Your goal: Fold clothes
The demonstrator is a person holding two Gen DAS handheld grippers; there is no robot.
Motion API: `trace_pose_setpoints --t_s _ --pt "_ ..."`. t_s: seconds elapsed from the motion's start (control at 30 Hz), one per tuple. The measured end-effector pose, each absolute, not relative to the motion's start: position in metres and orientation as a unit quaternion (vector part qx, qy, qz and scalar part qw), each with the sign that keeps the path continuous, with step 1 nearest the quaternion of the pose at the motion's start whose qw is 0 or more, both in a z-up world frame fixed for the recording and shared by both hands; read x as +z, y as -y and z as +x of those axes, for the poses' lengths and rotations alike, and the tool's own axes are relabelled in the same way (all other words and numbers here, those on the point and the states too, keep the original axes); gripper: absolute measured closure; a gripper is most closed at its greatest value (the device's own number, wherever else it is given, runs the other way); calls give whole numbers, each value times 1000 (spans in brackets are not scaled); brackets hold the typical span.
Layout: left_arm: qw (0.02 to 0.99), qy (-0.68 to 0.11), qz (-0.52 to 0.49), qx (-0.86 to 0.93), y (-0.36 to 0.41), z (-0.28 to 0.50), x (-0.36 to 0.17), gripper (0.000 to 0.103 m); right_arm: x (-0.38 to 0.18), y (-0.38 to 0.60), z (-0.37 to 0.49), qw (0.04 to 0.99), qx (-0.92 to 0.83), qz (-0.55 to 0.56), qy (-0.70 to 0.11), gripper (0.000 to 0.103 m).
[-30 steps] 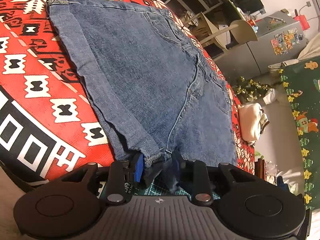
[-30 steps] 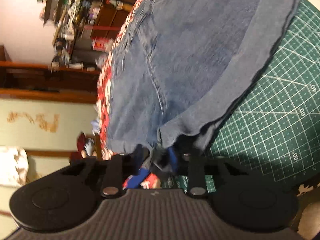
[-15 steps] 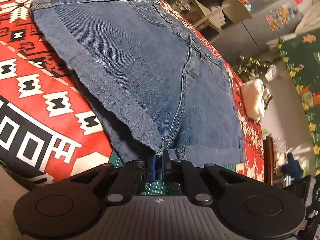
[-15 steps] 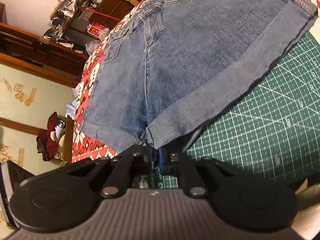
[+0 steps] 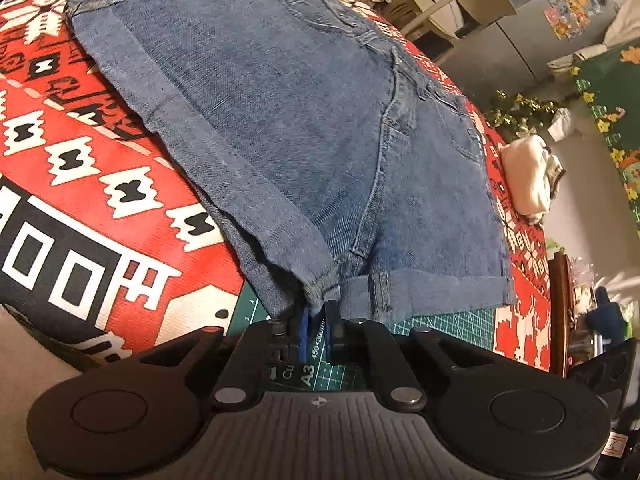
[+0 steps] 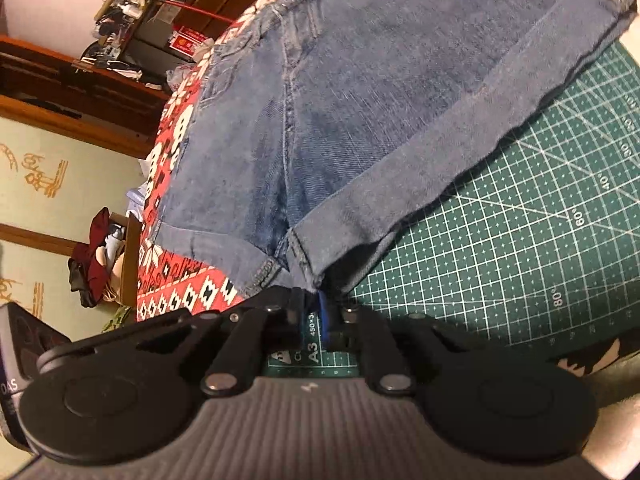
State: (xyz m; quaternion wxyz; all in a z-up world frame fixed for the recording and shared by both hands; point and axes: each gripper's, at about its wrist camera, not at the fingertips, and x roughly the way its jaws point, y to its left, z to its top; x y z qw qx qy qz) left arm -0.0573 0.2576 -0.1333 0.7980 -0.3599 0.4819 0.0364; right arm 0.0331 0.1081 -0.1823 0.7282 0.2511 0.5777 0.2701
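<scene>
Left gripper [image 5: 316, 316]: jaws drawn close, pinching the rolled hem of the denim shorts [image 5: 304, 128] right at its tips.
Right gripper [image 6: 310, 310]: jaws narrow too, nipping a hem corner by the crotch seam.
Under the tips: green cutting mat [image 6: 520, 248], directly below both tools.
Shorts: spread flat ahead of both grippers, cuffs nearest, waistband farthest, lying on the red patterned cloth [image 5: 80, 184].
Risk: each bite looks shallow, at the cuff's very edge, so thick denim may slip free on lifting.
Risk: uneven pull could skew the fold.
</scene>
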Motion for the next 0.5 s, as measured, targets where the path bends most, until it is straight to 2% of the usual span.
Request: trace_pose_setpoints --t_s 0.2,0.27,0.33,0.43,0.5 --pt "809 -443 -385 16 -262 -66 -122 94 -158 -91 19 758 283 238 -538 91" --pt "811 -432 -396 10 -265 -68 -116 89 -148 -87 18 768 288 237 -521 91" --pt "811 -420 -406 4 -268 -70 -111 85 -137 -78 17 775 294 236 -506 86" --pt "812 -402 -422 -5 -272 -74 -102 83 -123 -67 18 790 298 229 -484 84" --pt "815 -392 -427 -4 -273 -75 -95 82 -118 -62 19 798 294 223 -476 76"
